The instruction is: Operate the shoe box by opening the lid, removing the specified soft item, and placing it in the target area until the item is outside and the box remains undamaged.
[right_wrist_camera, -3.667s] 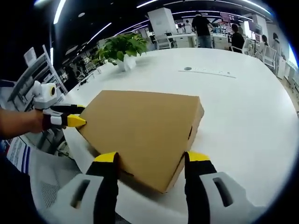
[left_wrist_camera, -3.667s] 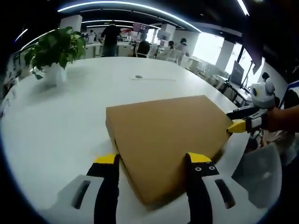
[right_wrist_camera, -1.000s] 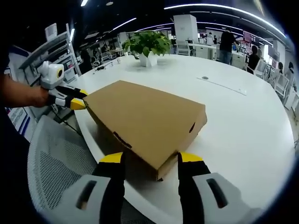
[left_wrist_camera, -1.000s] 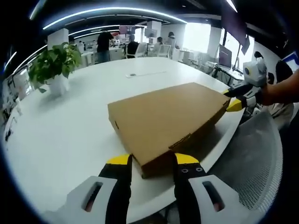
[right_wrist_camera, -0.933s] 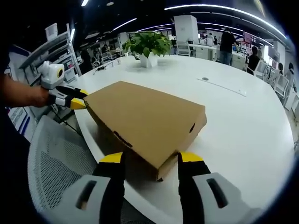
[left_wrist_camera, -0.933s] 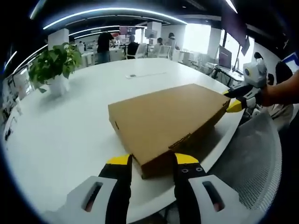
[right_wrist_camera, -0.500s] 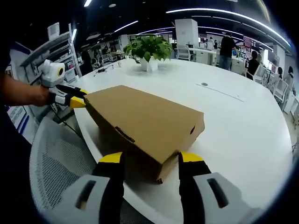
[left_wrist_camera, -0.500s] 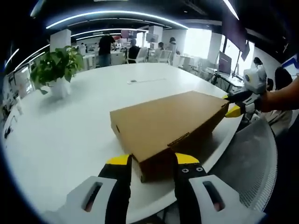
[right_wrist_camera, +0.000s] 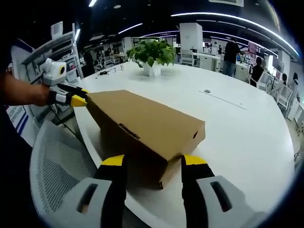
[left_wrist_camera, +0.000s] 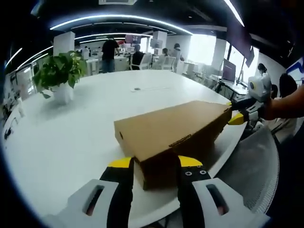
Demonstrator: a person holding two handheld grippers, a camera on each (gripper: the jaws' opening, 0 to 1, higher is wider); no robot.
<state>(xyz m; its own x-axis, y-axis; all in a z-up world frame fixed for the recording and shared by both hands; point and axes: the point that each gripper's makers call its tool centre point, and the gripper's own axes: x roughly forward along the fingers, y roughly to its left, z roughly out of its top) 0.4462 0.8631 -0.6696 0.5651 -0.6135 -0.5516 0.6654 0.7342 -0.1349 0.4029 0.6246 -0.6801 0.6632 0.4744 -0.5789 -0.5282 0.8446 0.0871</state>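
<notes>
Left gripper view: the left gripper (left_wrist_camera: 154, 162) has its yellow-tipped black jaws set either side of the near corner of the shoe box (left_wrist_camera: 171, 130), a moderate gap between them, tips pressed to or just beside the cardboard faces; whether they truly pinch it I cannot tell. From this gripper the box runs away toward 1 o'clock, its long axis ending at the far corner where the right gripper (left_wrist_camera: 236, 118) meets it at about 2 o'clock. The box sits at the near edge of the round white table (left_wrist_camera: 71, 137), lid down, front edge just over the grey mesh chair (left_wrist_camera: 251, 171). A potted plant (left_wrist_camera: 59, 76) stands well apart at 10 o'clock

Right gripper view: the same hold mirrored. The left gripper (right_wrist_camera: 78, 100) touches the far corner at 10 o'clock, and the right gripper (right_wrist_camera: 154, 161) straddles the near corner with a similar gap, the box (right_wrist_camera: 142, 126) stretching away toward 11 o'clock. Each gripper is nearest its own end, so the coming lift of the lid likely turns on both ends rising together

The box is plain matte brown cardboard, flat-topped, sharp-edged, with a tuck tab on the front face and a small dark hole on one side wall; it looks stiff but dentable. The tabletop is smooth and glossy
</notes>
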